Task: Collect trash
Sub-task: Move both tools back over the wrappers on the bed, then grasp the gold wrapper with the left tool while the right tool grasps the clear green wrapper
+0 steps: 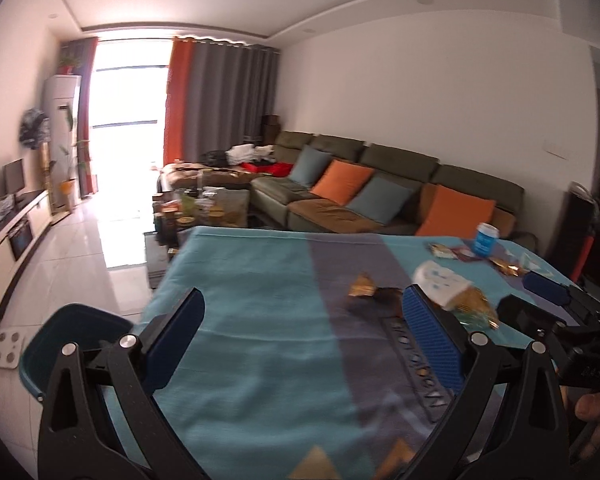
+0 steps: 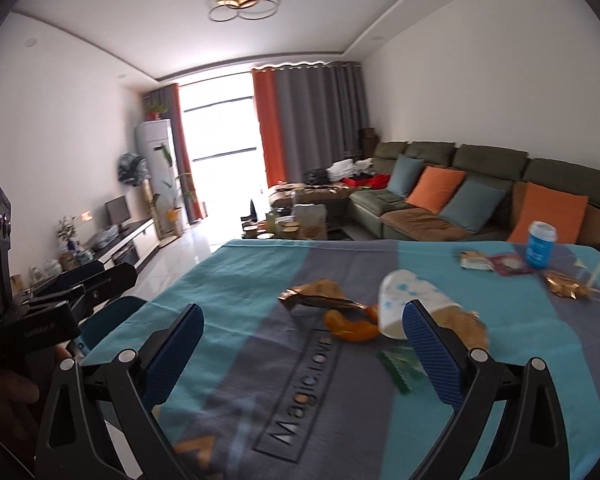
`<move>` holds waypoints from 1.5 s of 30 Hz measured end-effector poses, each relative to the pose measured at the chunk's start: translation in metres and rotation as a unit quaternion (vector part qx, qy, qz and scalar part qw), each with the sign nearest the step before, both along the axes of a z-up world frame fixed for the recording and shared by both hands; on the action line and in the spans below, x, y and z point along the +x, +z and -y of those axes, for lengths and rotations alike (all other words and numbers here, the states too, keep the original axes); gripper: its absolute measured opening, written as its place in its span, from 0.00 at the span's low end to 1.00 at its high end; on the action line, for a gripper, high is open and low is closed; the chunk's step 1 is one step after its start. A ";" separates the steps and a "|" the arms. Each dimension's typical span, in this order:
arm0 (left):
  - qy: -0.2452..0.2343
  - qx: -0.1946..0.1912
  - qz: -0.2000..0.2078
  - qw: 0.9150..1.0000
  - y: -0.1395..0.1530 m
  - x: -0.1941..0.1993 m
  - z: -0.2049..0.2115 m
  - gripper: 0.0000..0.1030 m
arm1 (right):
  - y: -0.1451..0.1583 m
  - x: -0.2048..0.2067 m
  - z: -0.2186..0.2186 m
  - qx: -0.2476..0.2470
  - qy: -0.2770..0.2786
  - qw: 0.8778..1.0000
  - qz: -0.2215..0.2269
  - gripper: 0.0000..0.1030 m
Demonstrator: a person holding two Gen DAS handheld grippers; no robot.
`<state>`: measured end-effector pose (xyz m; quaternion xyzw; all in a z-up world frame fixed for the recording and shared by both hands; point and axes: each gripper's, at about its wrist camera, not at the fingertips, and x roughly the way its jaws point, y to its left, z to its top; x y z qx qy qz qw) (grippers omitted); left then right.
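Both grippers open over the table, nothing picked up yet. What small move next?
Probably ease the right gripper forward and down onto the gold wrapper: it lies nearest, between the open fingers, and nothing is held. The tipped paper cup could follow.

Each black plastic hand-held gripper (image 1: 300,344) (image 2: 302,350) carries two blue dimpled rubber finger pads (image 1: 430,336) (image 2: 432,354) on silver-riveted arms.
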<state>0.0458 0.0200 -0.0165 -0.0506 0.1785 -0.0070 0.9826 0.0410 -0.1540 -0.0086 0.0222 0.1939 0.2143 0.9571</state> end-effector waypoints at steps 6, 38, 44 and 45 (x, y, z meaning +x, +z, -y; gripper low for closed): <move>-0.038 0.003 -0.005 0.999 -0.005 0.004 0.019 0.95 | -0.006 -0.006 0.024 -0.002 -0.045 0.999 -0.003 0.93; -0.087 0.009 -0.081 0.993 -0.042 0.110 0.045 0.95 | -0.059 0.081 0.043 -0.125 -0.066 0.983 -0.121 0.49; -0.092 -0.004 -0.105 0.990 -0.055 0.136 0.051 0.95 | -0.067 0.087 0.039 -0.148 -0.045 0.979 -0.135 0.33; -0.093 -0.004 -0.108 0.990 -0.057 0.139 0.052 0.95 | -0.068 0.087 0.038 -0.152 -0.044 0.978 -0.136 0.32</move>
